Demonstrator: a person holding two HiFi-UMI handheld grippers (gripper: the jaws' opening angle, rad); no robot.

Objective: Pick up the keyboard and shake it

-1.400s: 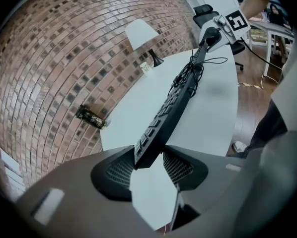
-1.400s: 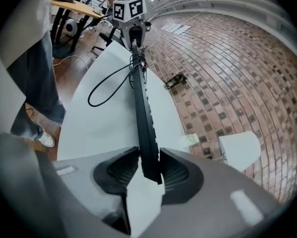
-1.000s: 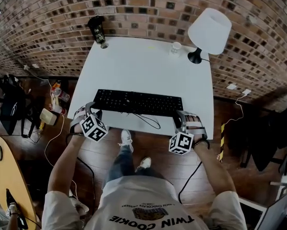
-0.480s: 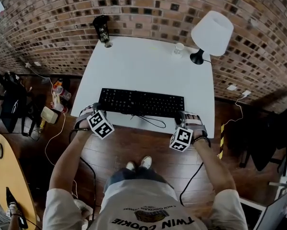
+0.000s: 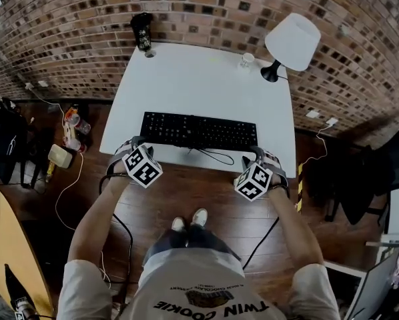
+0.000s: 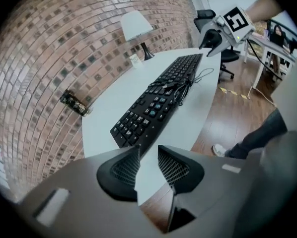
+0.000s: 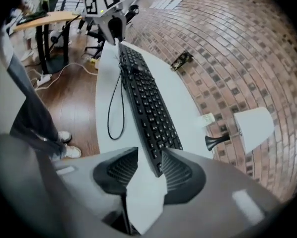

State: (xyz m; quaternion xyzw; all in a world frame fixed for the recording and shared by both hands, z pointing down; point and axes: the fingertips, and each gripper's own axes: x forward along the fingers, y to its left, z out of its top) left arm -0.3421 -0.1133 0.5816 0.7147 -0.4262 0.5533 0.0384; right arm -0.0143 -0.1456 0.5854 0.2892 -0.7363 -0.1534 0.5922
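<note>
While the black keyboard (image 5: pixel 199 131) is still lying flat along the 6 o'clock half of the white table (image 5: pixel 199 79), both grippers are keeping much the same stations at its ends as a second ago. The clearest change is in the left gripper (image 6: pixel 148 149). Sitting at the keyboard's 8 o'clock end, it has just been narrowing its jaws. They are standing apart over the table edge, pinching nothing, with the keyboard's corner just beyond the tips. The right gripper (image 7: pixel 150 151), at the 4 o'clock end, is holding its jaws apart with the keyboard's corner between the tips, seemingly unpressed. I judge that the grasp is only now being lined up, with lifting and shaking still waiting.

The brick wall (image 5: pixel 253 5) is showing rough, mortared courses. The table is looking smooth, matte and rectangular. The keyboard is presenting a long, thin, rigid slab of ridged keys. At 1 o'clock a lamp (image 5: pixel 291 40) is wearing a smooth white tapered shade. At 11 o'clock a dark printed can (image 5: pixel 141 32) is standing upright. A thin black cable (image 5: pixel 216 156) is looping limply off the keyboard's near edge.
</note>
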